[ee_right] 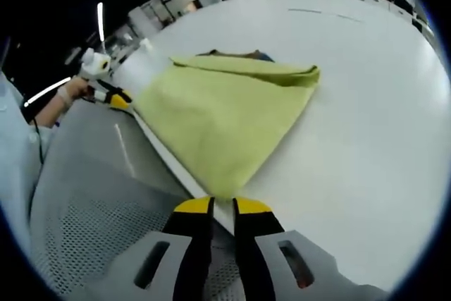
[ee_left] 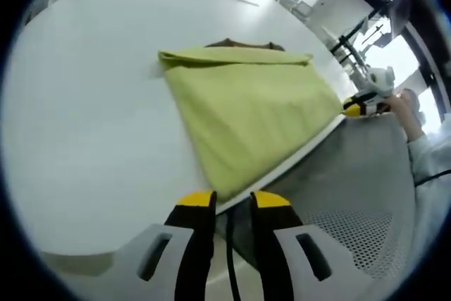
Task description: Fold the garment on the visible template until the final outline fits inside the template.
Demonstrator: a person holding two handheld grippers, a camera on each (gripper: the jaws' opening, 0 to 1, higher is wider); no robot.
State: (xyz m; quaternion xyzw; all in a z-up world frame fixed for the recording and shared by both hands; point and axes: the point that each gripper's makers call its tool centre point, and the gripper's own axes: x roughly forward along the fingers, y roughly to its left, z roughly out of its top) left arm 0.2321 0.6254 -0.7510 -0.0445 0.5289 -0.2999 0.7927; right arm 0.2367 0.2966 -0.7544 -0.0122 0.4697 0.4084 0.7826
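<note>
A yellow-green garment (ee_left: 246, 111) lies folded on the white table (ee_left: 91, 118), its near side along the table edge. A brown template (ee_left: 239, 44) peeks out from under its far edge. My left gripper (ee_left: 233, 201) has its jaws close together on the garment's near corner. My right gripper (ee_left: 356, 108) comes in from the right at the garment's other edge corner. In the right gripper view the garment (ee_right: 225, 114) spreads ahead with the template (ee_right: 229, 53) behind it. My right gripper (ee_right: 223, 206) is shut on its near corner, and the left gripper (ee_right: 116, 100) sits at the far left corner.
Below the table edge (ee_left: 296, 156) is a grey perforated surface (ee_left: 352, 202), also seen as a grey perforated surface (ee_right: 84, 202). A person's hand and pale sleeve (ee_left: 423, 146) are at the right. Bare table (ee_right: 373, 118) stretches beyond the garment.
</note>
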